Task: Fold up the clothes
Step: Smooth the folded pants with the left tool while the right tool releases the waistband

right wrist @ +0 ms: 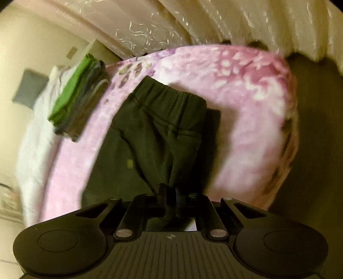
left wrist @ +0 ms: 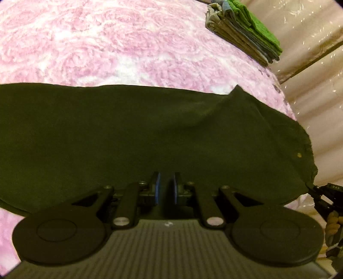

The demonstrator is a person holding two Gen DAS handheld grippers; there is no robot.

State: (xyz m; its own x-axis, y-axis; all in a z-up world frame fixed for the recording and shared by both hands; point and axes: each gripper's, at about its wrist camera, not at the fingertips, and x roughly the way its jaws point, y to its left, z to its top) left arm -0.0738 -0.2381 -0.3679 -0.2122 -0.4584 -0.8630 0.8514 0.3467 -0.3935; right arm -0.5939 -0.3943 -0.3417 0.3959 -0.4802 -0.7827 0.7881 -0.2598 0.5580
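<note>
item: dark olive trousers (right wrist: 154, 133) | look: soft knit, gathered elastic waistband at far end | pose: spread lengthwise, near edge lifted and bunched into folds | place: on pink floral bedspread, a folded stack lying far to their left

We see both views in dim, warm indoor light with a yellow cast; no lamp shows in either. The blanket (left wrist: 128, 43) comes out bright, nearly washed white in patches, while the dark garment (left wrist: 150, 133) swallows detail and reads as almost flat. In the right wrist view motion blur smears the blanket (right wrist: 246, 107), the green-topped stack (right wrist: 70, 103) and the curtain (right wrist: 214, 19); the garment's (right wrist: 154, 128) folds stay readable. The left wrist view is sharper, only soft near its rim. Fisheye bending curves every straight edge, and black corners frame both pictures. Small glints sparkle on the curtain (left wrist: 310, 32).
</note>
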